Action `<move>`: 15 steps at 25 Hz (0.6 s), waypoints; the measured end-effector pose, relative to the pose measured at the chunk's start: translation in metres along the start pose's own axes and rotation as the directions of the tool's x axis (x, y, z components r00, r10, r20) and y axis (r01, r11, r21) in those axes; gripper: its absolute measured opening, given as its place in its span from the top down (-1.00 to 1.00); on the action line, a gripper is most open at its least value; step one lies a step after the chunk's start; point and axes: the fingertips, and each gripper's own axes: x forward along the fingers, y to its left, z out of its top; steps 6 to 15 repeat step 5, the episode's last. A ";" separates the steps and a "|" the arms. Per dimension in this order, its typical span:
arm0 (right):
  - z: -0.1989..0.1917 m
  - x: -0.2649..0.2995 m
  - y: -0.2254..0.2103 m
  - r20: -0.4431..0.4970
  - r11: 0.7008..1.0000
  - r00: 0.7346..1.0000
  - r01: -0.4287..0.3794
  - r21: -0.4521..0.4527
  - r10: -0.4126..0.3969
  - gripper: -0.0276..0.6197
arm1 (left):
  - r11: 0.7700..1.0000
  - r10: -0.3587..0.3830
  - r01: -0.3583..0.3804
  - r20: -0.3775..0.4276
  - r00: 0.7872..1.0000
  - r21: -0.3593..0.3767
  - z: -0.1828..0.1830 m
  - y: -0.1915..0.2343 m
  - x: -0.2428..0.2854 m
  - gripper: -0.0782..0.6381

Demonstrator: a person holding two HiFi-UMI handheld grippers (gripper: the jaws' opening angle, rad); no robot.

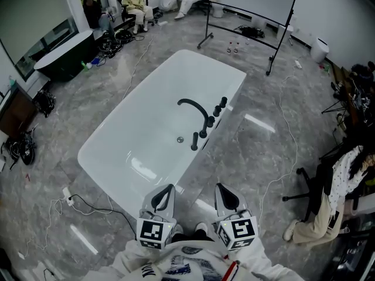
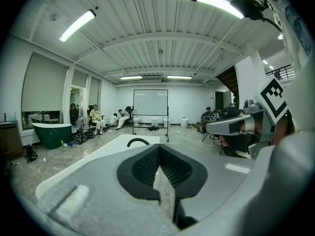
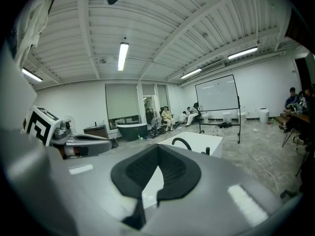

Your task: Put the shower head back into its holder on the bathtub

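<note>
My left gripper and right gripper sat at the frame's bottom, fingers clenched on nothing. Well apart, at centre, black fittings lined the bathtub rim; I couldn't single out the shower head among them.

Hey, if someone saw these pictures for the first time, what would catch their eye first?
A white bathtub stands alone in the middle of the grey stone floor, with a curved black spout on its right-hand rim. At the bottom of the head view the left gripper and right gripper point toward it, both shut and empty.
</note>
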 end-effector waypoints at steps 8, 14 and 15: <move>-0.002 -0.001 -0.001 -0.004 1.000 1.000 -0.004 0.005 0.004 0.90 | 1.000 -0.003 0.003 0.000 1.000 0.005 0.000 -0.002 0.000 0.80; -0.002 -0.001 -0.001 -0.004 1.000 1.000 -0.004 0.005 0.004 0.90 | 1.000 -0.003 0.003 0.000 1.000 0.005 0.000 -0.002 0.000 0.80; -0.002 -0.001 -0.001 -0.004 1.000 1.000 -0.004 0.005 0.004 0.90 | 1.000 -0.003 0.003 0.000 1.000 0.005 0.000 -0.002 0.000 0.80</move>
